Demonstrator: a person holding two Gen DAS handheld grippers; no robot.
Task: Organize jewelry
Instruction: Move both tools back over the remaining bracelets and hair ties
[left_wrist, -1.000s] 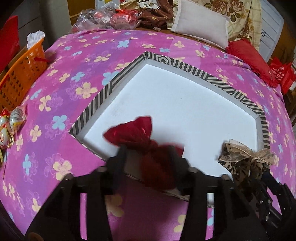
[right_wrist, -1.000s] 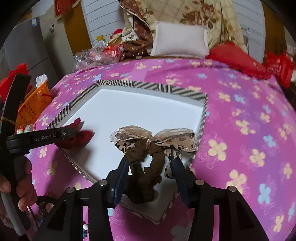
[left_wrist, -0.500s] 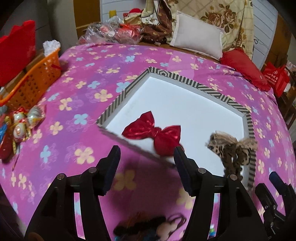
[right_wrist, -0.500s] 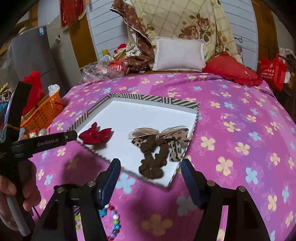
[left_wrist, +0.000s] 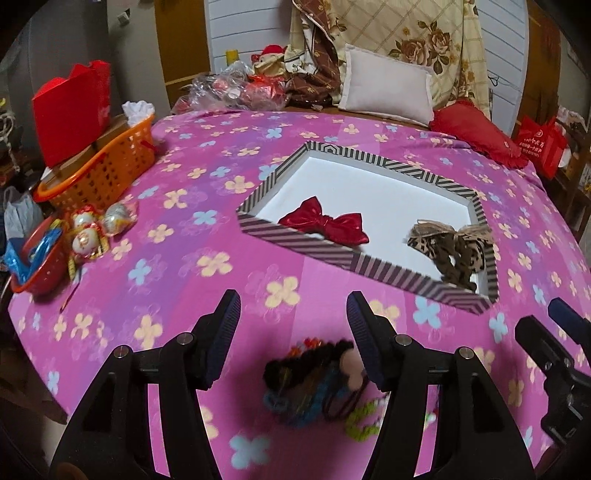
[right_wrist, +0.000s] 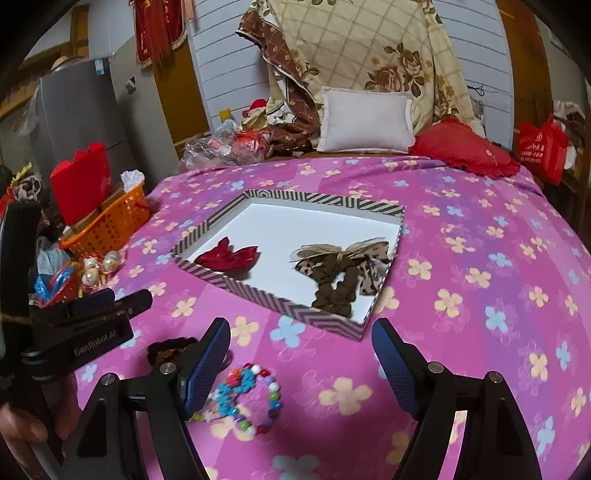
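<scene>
Between picks: left gripper (left_wrist: 293, 332) and right gripper (right_wrist: 301, 360) both released, empty. Next (probably): reach for beaded bracelet (right_wrist: 255, 398), then striped tray (right_wrist: 266, 295).

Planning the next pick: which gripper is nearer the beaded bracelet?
Right. The right gripper hangs just above the beaded bracelet, which lies by its left jaw. The left gripper sits farther left, over the black scrunchie.

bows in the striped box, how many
2: the red bow at the box's near-left corner, the leopard-print bow along its right side. None seems hidden.
</scene>
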